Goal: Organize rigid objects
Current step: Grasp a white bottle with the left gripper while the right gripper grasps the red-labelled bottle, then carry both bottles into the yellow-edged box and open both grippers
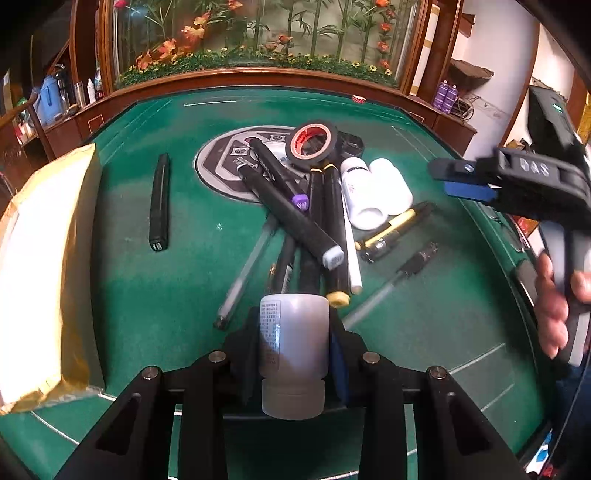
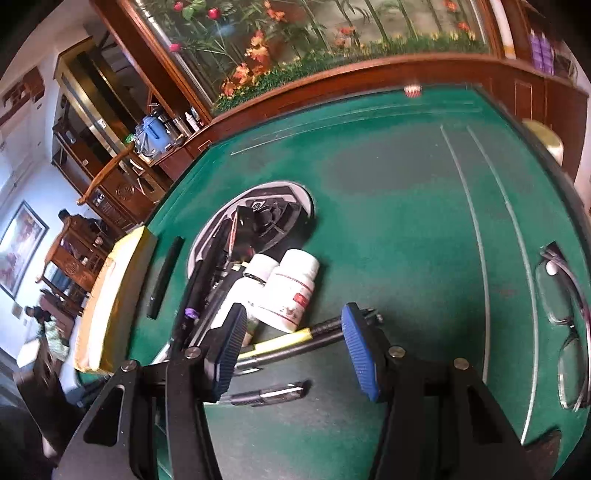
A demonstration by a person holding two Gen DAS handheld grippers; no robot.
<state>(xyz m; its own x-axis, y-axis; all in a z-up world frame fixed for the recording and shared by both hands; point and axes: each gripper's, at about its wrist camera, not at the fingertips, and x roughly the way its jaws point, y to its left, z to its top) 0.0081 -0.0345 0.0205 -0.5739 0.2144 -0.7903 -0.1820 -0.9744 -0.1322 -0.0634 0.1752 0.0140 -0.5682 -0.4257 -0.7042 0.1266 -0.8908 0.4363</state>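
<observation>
Underfoot of everything, green felt covers the bench (image 1: 155, 295), backed by a wooden flower display (image 1: 258, 33). Left tongs (image 1: 293, 328) grip a grey bottle (image 1: 293, 339) near the pen pile (image 1: 306, 221); right tongs (image 2: 293, 347) gape half-open, empty, above 2 white bottles (image 2: 291, 291).

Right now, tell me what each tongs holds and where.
Left tongs grip a translucent bottle across its body, cap toward the camera. Right tongs hold nothing; jaws open.
</observation>
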